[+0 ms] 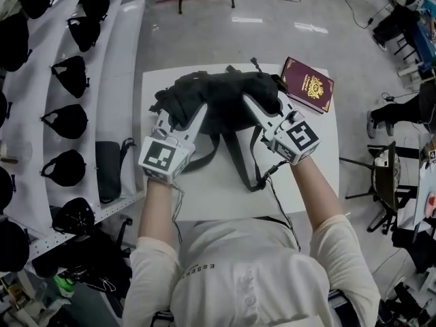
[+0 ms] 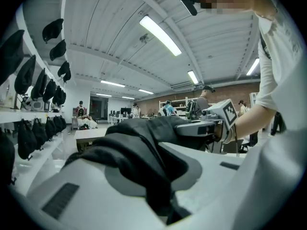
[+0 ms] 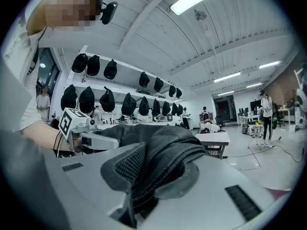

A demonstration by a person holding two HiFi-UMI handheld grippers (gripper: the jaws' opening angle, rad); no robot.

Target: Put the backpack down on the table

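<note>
A black backpack (image 1: 225, 99) hangs over the far half of the white table (image 1: 225, 193), its straps trailing toward me. My left gripper (image 1: 185, 118) is shut on a fold of the backpack's left side; in the left gripper view black fabric (image 2: 144, 171) is pinched between the jaws. My right gripper (image 1: 260, 107) is shut on the right side, with a padded mesh strap (image 3: 148, 176) clamped between its jaws. Each gripper view shows the other gripper across the bag. Whether the bag's base touches the table is hidden.
A maroon booklet (image 1: 308, 84) lies at the table's far right corner. White shelves (image 1: 61, 94) with several black bags run along the left. A dark case (image 1: 107, 169) stands beside the table's left edge. Chairs and cables sit at the right.
</note>
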